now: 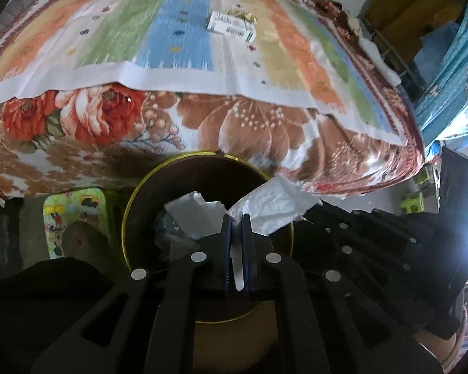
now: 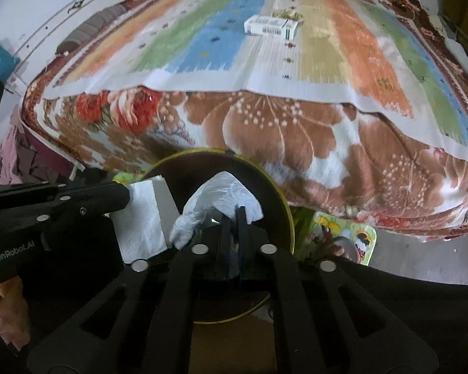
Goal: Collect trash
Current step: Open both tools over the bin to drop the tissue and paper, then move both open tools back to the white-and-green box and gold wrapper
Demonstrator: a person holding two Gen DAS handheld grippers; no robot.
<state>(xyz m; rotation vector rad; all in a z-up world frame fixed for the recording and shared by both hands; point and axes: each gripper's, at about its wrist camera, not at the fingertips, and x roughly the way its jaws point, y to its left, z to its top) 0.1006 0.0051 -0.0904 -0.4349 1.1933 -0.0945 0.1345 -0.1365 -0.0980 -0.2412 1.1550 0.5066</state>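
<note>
A round brown bin with a gold rim (image 1: 131, 218) (image 2: 285, 205) stands on the floor below the bed's edge. My left gripper (image 1: 236, 218) is shut on a white paper tissue (image 1: 196, 215) held over the bin's mouth; the same tissue (image 2: 140, 218) shows in the right wrist view. My right gripper (image 2: 234, 210) is shut on a crumpled white tissue (image 2: 221, 193), also over the bin; it shows in the left wrist view (image 1: 274, 202). A white carton (image 1: 231, 26) (image 2: 270, 26) and a gold wrapper (image 1: 243, 14) (image 2: 288, 14) lie on the bed's striped cloth.
The bed (image 1: 202, 124) (image 2: 265, 124) with a floral blanket and striped cloth fills the space behind the bin. A green cartoon-print stool (image 1: 75, 215) (image 2: 352, 237) stands beside the bin. Blue fabric (image 1: 452, 71) hangs at the right.
</note>
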